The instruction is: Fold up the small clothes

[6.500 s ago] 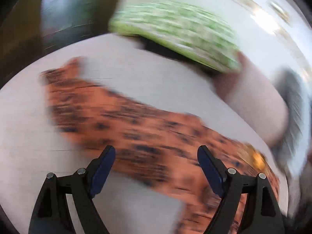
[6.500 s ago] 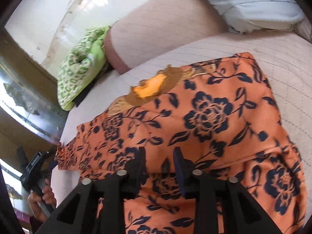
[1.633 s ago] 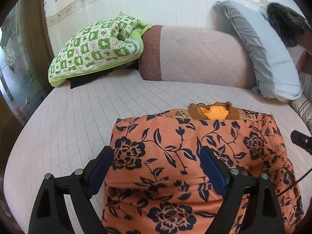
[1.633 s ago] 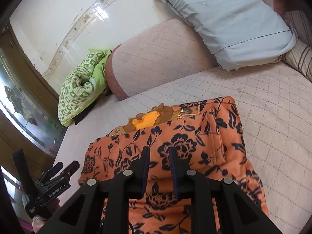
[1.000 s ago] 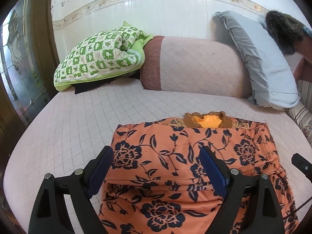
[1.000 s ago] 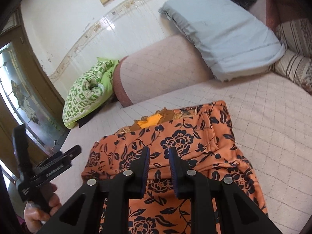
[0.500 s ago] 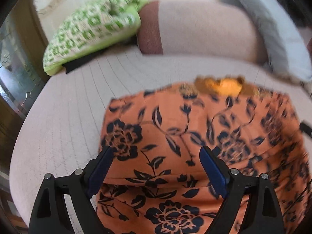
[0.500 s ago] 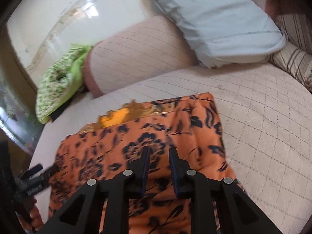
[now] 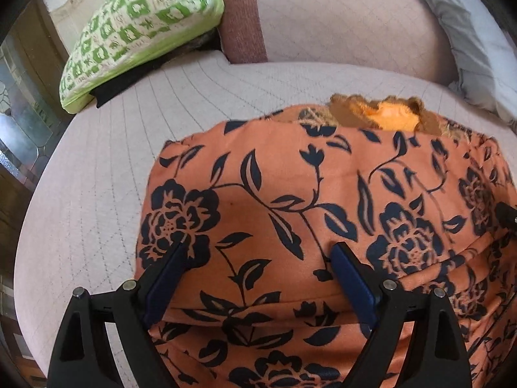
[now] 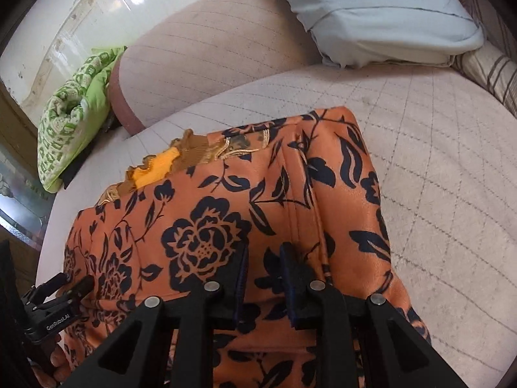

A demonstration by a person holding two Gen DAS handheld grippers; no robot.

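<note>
- Orange floral garment [image 9: 323,213]: partly folded and lying on the quilted pink bed surface [image 9: 97,174], its yellow-lined neckline [image 9: 394,116] at the far edge toward the bolster [image 9: 339,22].
- My left gripper [image 9: 258,258]: jaws spread wide above the near fold of the garment, blue pads [image 9: 164,278] clear of the cloth, nothing held.
- My right gripper [image 10: 263,258]: jaws drawn to a narrow gap over the garment; whether any cloth is pinched between them I cannot tell.
- Background: a green patterned quilt [image 9: 135,29] at far left and a grey pillow [image 10: 371,13] at far right.
- My hand [image 10: 55,365] on the left tool shows at the lower left of the right wrist view.
</note>
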